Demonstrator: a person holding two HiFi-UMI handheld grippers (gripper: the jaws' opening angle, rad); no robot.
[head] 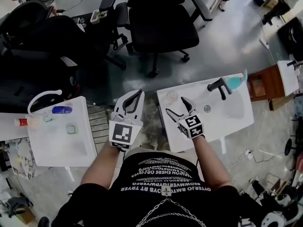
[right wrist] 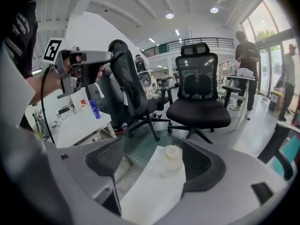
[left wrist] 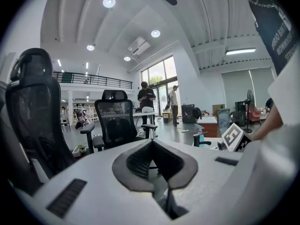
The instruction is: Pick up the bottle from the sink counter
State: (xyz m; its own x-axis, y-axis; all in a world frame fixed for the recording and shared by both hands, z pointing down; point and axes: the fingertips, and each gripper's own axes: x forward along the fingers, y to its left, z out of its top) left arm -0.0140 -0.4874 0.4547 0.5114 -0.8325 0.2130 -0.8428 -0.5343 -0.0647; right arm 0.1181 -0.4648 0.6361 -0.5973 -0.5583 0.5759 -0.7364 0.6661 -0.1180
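With the right gripper (right wrist: pixel 153 148) spread open and the small translucent bottle (right wrist: pixel 172 157) standing between its jaws at 12 o'clock on the sink counter (head: pixel 222 119) corner, a sound grasp likely requires centring the pads on its body before closing, while the left gripper (left wrist: pixel 151 143) hangs clenched and empty.

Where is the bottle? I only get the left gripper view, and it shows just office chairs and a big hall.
Observer: The head view shows the bottle on a corner of the white sink counter.
Operator: Is anything holding it?
Observer: No. In the right gripper view, the right claw is open, its jaws apart on either side of the bottle.
Operator: What else is on that counter?
Observer: A black tap stands at the far edge.
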